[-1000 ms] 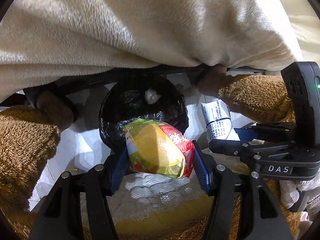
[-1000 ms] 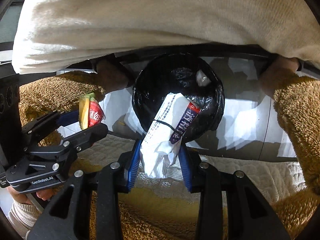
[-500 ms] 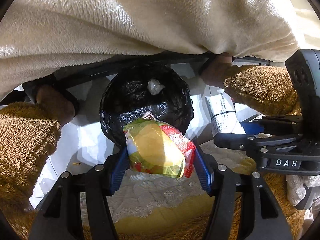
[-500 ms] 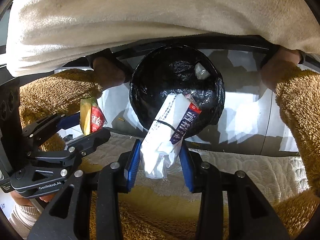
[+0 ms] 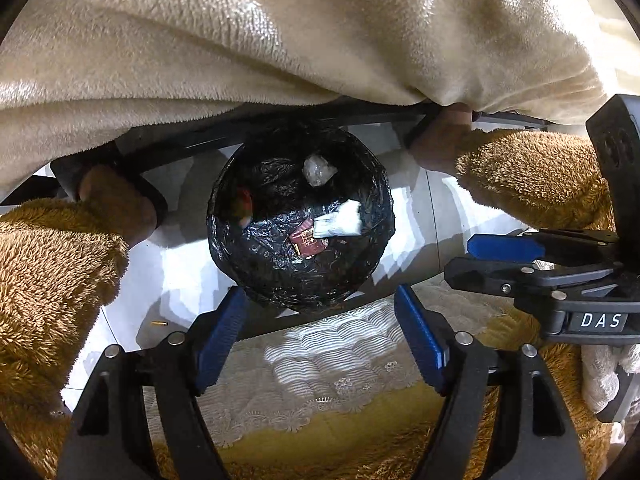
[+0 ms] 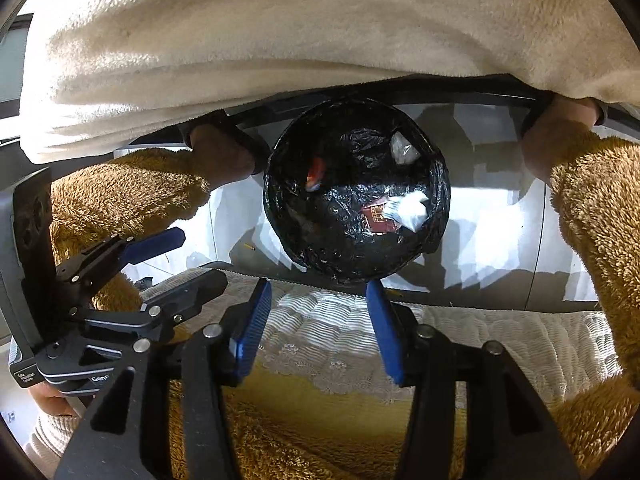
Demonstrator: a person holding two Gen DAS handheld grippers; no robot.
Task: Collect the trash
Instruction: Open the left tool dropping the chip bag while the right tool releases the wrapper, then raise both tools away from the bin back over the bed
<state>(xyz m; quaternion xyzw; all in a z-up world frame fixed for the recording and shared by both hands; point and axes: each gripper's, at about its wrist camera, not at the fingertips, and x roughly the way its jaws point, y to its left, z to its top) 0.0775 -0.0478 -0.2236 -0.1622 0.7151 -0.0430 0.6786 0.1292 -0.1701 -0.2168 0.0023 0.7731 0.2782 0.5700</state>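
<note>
— Both wrappers have dropped since a second ago; each claw is now spread wide and holds nothing.

— Left to right, what's there?

— Left gripper (image 5: 320, 336) hangs over the bin (image 5: 298, 216), jaws well apart. Inside on the black liner: a red-and-yellow snack packet (image 5: 244, 204) at the left wall, a clear crumpled wad (image 5: 318, 170) near the top, a red wrapper (image 5: 307, 242), and touching it the white tissue pack (image 5: 340, 222).

— And the right gripper (image 6: 318, 328)?

— Also gaping, empty, just above the bin's near rim, over the quilted cushion (image 6: 320, 320).
</note>
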